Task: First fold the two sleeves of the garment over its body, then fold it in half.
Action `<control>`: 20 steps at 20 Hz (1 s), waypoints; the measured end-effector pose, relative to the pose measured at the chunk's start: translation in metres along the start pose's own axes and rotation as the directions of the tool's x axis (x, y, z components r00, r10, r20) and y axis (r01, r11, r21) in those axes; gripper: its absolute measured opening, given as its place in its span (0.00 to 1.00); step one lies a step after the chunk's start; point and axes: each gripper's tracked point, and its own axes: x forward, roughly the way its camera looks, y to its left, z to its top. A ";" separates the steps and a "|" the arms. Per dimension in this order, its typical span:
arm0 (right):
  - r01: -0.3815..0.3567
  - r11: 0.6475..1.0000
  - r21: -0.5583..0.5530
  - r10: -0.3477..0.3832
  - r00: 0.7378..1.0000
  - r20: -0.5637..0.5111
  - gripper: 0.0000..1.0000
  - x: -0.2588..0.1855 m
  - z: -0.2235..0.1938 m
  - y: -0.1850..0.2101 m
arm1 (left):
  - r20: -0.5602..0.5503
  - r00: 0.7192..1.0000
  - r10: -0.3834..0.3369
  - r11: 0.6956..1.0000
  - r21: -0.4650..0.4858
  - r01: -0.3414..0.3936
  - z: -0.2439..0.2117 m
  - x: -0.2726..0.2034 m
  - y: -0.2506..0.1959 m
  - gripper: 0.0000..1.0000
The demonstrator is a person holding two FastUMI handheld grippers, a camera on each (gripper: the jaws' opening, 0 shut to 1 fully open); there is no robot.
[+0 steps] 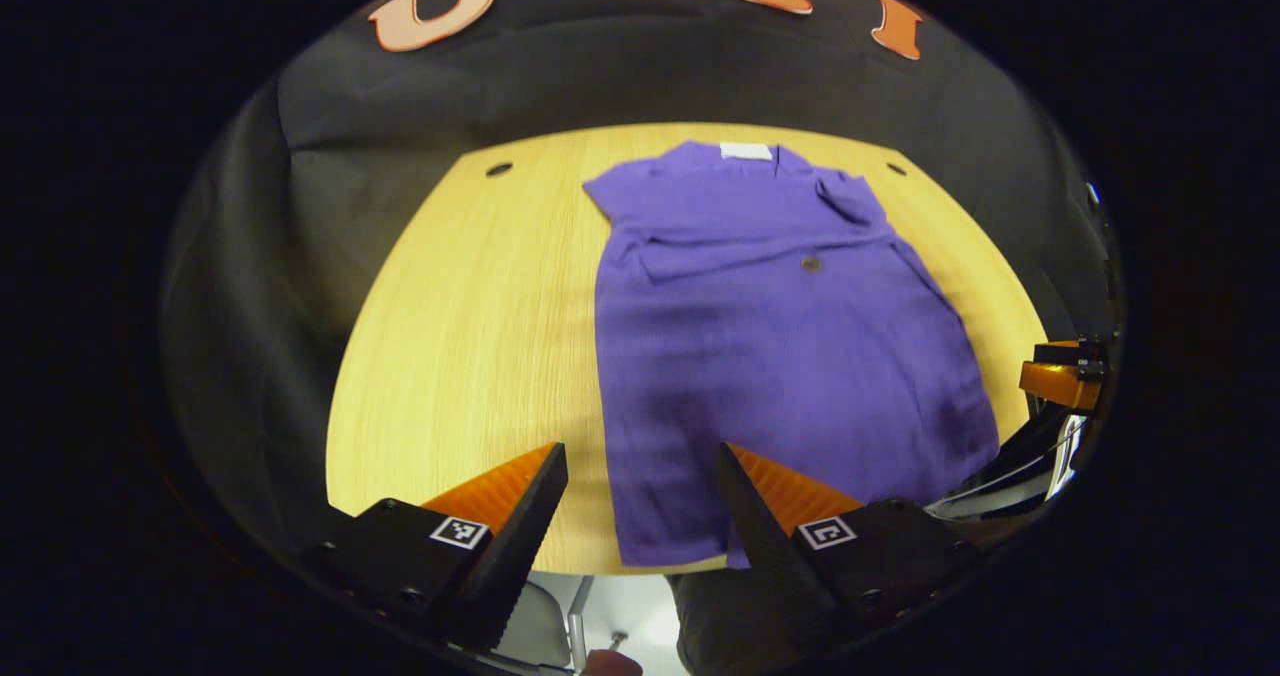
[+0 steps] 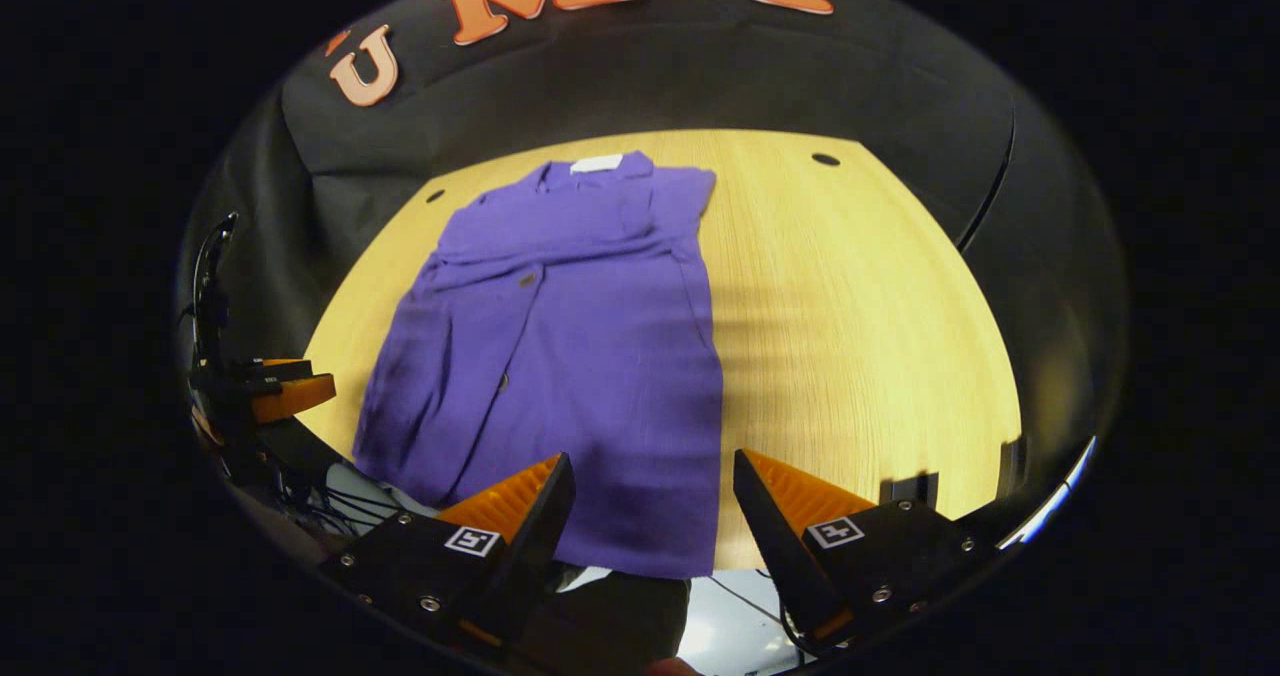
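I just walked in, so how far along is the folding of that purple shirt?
Both sleeves of the purple button shirt already lie folded over its body on the wooden table. Nothing is in hand: the left gripper and right gripper hover open above its hem. The half fold remains.

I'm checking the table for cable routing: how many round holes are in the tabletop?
2: one hole near the far left corner, the other hole near the far right corner, flanking the purple garment. It may hide more.

I count one purple short-sleeved fabric garment (image 1: 770, 356), with one white neck label (image 1: 746, 151) and two dark buttons in the right gripper view. One light wooden table (image 1: 470, 336), two dark round holes at its far edge. Two grippers: left gripper (image 1: 640, 496), right gripper (image 2: 652, 504).
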 end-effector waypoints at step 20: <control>0.071 0.997 -0.025 -0.076 0.944 -0.322 0.94 0.039 -0.096 -0.035 | -0.381 0.923 -0.062 0.997 -0.067 0.039 -0.078 0.023 -0.012 0.95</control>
